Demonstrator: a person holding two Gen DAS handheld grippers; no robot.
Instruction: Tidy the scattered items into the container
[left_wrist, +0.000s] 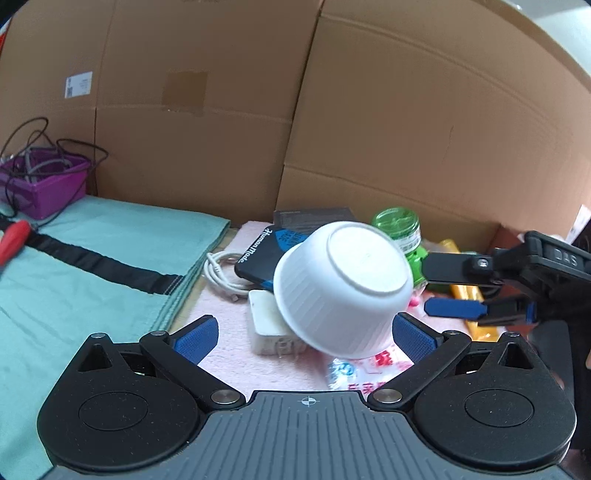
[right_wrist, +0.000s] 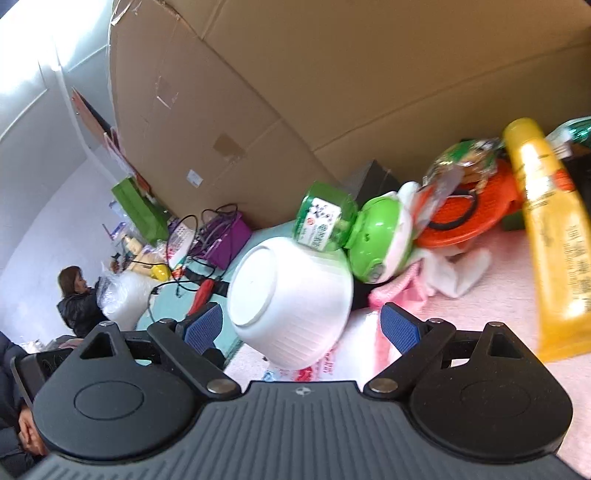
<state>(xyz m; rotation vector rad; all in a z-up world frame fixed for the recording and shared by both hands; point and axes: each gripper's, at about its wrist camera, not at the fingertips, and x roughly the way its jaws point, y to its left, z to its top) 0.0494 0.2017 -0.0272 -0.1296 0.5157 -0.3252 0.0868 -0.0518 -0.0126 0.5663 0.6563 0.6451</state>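
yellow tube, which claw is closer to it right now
Right. The right claw is open right at the yellow tube, its fingers crossing it in the left wrist view. The left claw sits back at the white bowl, off to the tube's left.

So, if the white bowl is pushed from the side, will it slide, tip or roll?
The white bowl lies tilted with its base up, resting on clutter, so it would probably rock or tip before sliding. Its round ribbed wall suggests it may roll a little. It looks like thin plastic, so probably light and easily knocked.
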